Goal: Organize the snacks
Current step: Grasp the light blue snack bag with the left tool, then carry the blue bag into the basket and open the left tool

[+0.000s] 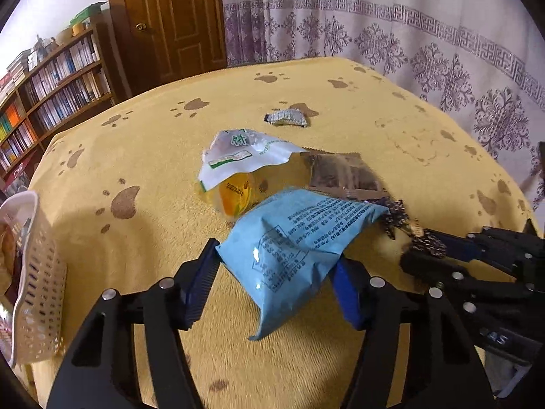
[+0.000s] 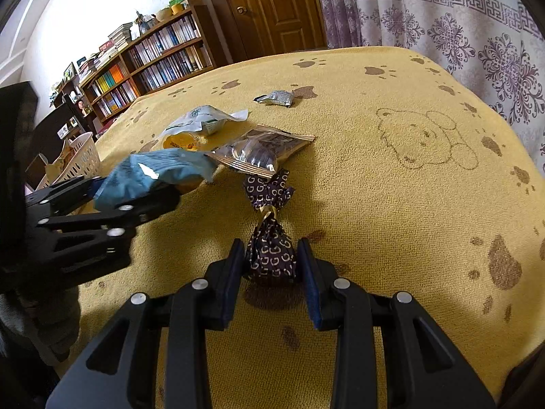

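Yellow paw-print towel (image 1: pixel 143 156) covers the desk; wooden door (image 1: pixel 170 17), bookshelf (image 1: pixel 51 85) and purple-patterned curtain (image 1: pixel 408 41) behind it.

Left claw (image 1: pixel 272 266): fingers on either side of the blue snack bag (image 1: pixel 296 242), bag sits between the pads and looks pinched. In the right wrist view the bag (image 2: pixel 153 173) is off the towel in that claw (image 2: pixel 136 197), so clamped on it.

Right claw (image 2: pixel 272 259): fingers closed against both sides of the dark twist-wrapped candy (image 2: pixel 270 252), printed with pale G marks, gold tie at the neck. Candy's twisted tail points away from the claw. Whether it touches the towel: cannot tell. From the left wrist view the same candy (image 1: pixel 425 242) sits at the right claw's tip (image 1: pixel 422 255), image blurred there.

Remaining snacks on the towel:
- white-and-green pouch (image 1: pixel 238 156), a yellow packet (image 1: pixel 235 197) partly under it
- brown foil sachet (image 1: pixel 340 173) just beside the pouch, its near edge touching or overlapping the blue bag's far end
- small silver wrapper (image 1: pixel 287 117) farther back, well apart from the rest

White perforated plastic basket (image 1: pixel 37 272) at the desk's left edge, some packets already inside, contents too cropped to identify. Bear outline (image 2: pixel 422 139) printed on the towel to the right of the snacks.
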